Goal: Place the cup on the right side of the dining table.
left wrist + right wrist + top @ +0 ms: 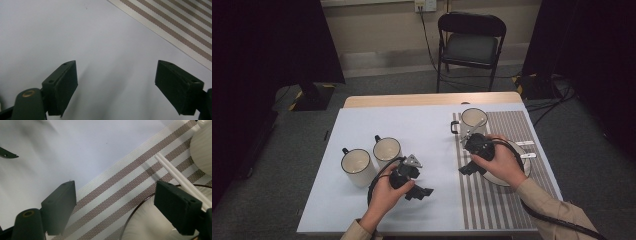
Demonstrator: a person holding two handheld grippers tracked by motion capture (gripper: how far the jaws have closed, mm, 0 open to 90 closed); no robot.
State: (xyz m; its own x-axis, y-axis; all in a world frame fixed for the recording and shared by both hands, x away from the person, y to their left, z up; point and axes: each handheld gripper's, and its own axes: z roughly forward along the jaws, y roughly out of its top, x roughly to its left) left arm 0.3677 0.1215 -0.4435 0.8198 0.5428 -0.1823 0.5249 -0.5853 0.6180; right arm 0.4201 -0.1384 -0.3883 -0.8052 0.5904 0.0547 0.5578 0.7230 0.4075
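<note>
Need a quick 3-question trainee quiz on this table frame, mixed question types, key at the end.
1. True or false: the left gripper holds a mug.
2. How many mugs stand on the table?
3. The plate lies on: A) the striped placemat, B) the plain sheet, C) the chair.

Key:
1. False; its jaws are open over bare table.
2. Three: the left mug and the middle mug side by side, and the far mug on the placemat.
3. A; the right gripper, also open, hovers at the plate's edge.
</note>
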